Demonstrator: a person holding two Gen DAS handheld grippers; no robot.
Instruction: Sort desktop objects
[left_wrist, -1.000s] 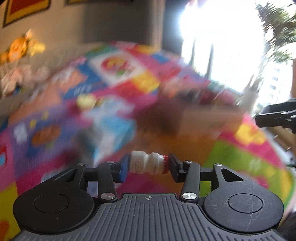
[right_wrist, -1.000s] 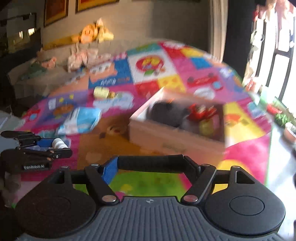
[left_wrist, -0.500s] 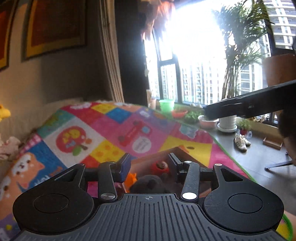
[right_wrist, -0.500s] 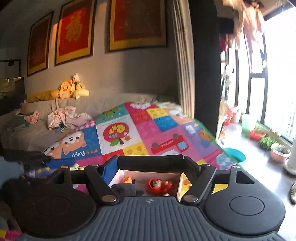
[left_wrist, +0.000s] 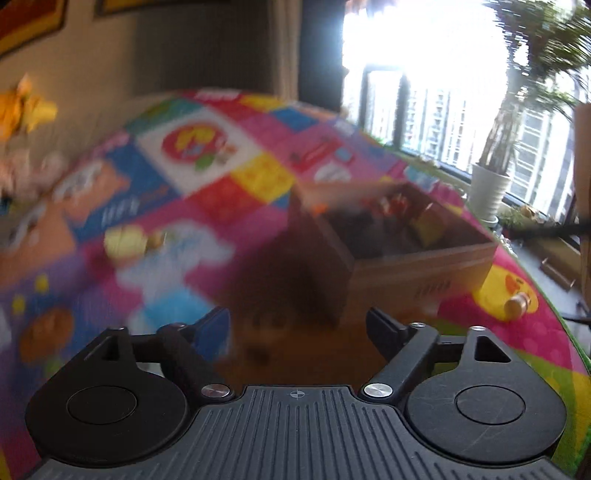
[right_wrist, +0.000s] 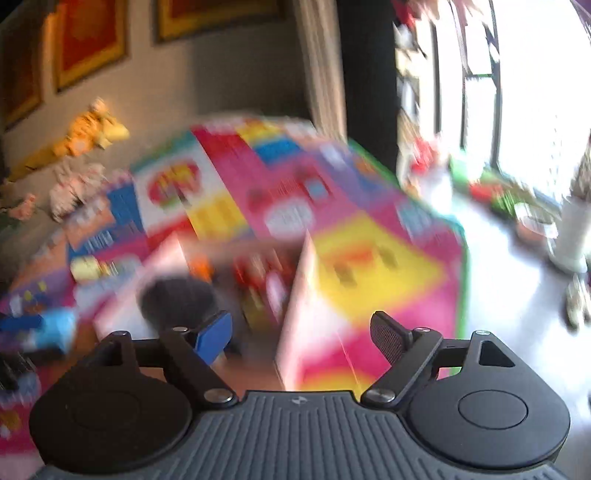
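Observation:
A cardboard box (left_wrist: 417, 266) with several toys inside stands on the colourful play mat (left_wrist: 221, 192). My left gripper (left_wrist: 299, 328) is open and empty, a little short of the box's near left corner. In the blurred right wrist view my right gripper (right_wrist: 301, 332) is open and empty above the box (right_wrist: 291, 302), over a dark round object (right_wrist: 177, 299) inside it. A yellow object (left_wrist: 125, 240) and a blue-white packet (left_wrist: 173, 306) lie on the mat left of the box. A small wooden piece (left_wrist: 517, 304) lies right of it.
Plush toys (left_wrist: 26, 107) lie by the wall at the far left. A potted plant (left_wrist: 491, 192) stands by the window on the right, beyond the mat's green edge (left_wrist: 569, 332). Bare floor (right_wrist: 517, 277) lies right of the mat.
My left gripper let go of the white bottle and now stands open wide. My right gripper let go of the black rod and opened. Both cameras tilted back down toward the box.

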